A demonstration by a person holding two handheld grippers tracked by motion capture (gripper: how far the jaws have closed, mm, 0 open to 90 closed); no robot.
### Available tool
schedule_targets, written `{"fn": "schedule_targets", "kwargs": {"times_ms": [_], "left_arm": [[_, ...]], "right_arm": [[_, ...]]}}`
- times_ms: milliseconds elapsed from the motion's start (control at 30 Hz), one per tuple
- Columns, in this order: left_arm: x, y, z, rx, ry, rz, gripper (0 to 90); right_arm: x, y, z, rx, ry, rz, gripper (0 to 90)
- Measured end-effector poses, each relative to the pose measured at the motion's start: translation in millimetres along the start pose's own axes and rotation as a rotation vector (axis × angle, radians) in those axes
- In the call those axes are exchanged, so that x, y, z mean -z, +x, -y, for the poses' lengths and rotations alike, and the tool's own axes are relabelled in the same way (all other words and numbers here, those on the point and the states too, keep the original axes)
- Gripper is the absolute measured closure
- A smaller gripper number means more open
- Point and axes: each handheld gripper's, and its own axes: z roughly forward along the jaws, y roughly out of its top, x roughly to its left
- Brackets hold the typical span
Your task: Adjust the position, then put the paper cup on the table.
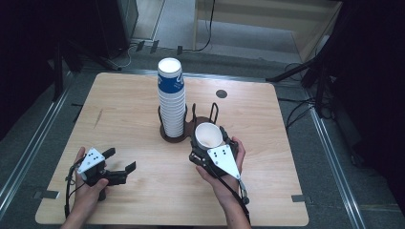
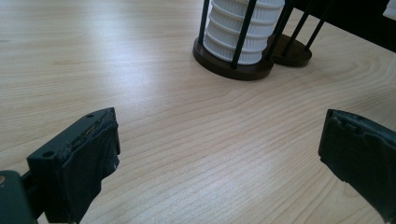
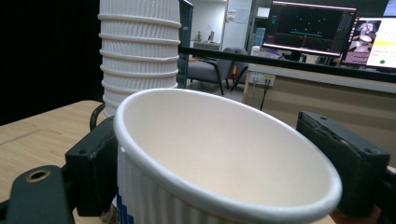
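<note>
My left gripper (image 1: 113,164) hangs spread and empty over the pale wooden table (image 1: 129,124). Mid-table, the tall stack of ribbed white paper cups (image 1: 171,102) stands in its dark wire holder (image 1: 168,135). Beside it, my right gripper (image 1: 208,143) pinches one ribbed white paper cup (image 3: 224,158) by its sidewalls; it looks light and crushable, so I judge a gentle hold below the stiff rolled rim is best.

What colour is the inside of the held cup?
Plain white inside the cup, seen best in the right gripper view.
</note>
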Motion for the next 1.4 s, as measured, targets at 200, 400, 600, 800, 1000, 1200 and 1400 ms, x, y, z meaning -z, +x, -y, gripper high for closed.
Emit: {"fn": "schedule_targets", "kwargs": {"times_ms": [200, 400, 600, 800, 1000, 1200, 1400], "left_arm": [[0.6, 0.1, 0.3, 0.001, -0.006, -0.004, 0.0], [1.8, -2.5, 1.0, -0.018, -0.012, -0.032, 0.0], [3.6, -0.9, 1.6, 0.0, -0.023, -0.046, 0.0], [3.1, -1.3, 1.5, -0.003, -0.021, -0.046, 0.0], [2.8, -2.0, 1.5, -0.007, -0.02, -0.05, 0.0], [3.0, -1.7, 1.5, -0.004, -0.022, -0.054, 0.0], [3.3, -0.8, 1.6, 0.013, -0.025, -0.058, 0.0]], "right_arm": [[-2.1, -3.2, 0.2, 0.034, 0.002, 0.018, 13.6], [-3.2, -8.6, -3.0, 0.014, -0.01, 0.025, 13.5], [-5.6, -18.5, -4.9, -0.007, -0.004, 0.051, 13.5], [-9.3, -29.7, -5.8, -0.036, -0.002, 0.082, 13.5], [-12.4, -42.0, -8.9, -0.034, -0.005, 0.107, 13.5], [-16.2, -54.4, -10.1, -0.036, 0.006, 0.136, 13.5], [-23.0, -69.1, -7.2, -0.041, 0.02, 0.17, 13.5]]}}
